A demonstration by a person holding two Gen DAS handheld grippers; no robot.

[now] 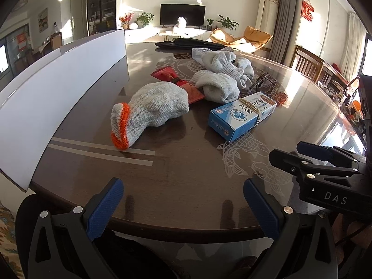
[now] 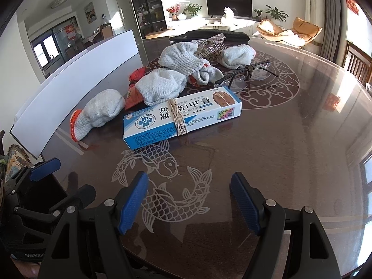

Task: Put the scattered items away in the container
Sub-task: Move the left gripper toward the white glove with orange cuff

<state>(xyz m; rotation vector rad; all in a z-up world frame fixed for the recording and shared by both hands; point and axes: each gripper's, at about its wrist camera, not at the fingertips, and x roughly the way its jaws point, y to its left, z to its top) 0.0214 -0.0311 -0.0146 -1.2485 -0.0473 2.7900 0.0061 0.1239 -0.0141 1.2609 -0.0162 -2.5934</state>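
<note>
The cream box [image 2: 182,118] is your easiest first pick: light, stiff cardboard that will not sag, though it could dent if you squeeze hard. Take it across its narrow width, close to the rubber bands [image 2: 178,119] wrapped round its middle, so it hangs level. It is a long blue and white carton with printed lettering, lying flat on the table [image 2: 290,139], nearest to you of all the items.

Just behind the box, the knitted gloves will handle differently: soft, floppy and light, so pinch a fold of fabric and expect the rest to dangle. The nearest glove [image 1: 151,111], to the left of the box, is grey with an orange cuff. More grey gloves [image 2: 162,88] are heaped behind the box, lying over red packets [image 1: 186,86]. The glasses [image 2: 246,74], behind the box to the right, look fragile and thin; lift them by the frame, not the lenses.

The white container [image 1: 58,88] stands well to the left of the box, beyond the orange-cuffed glove, its wall tall, so loads must go over the rim.

Your left gripper [image 1: 183,207] and right gripper [image 2: 189,202] both hover near the table edge, short of the box, fingers spread wide and holding nothing.
</note>
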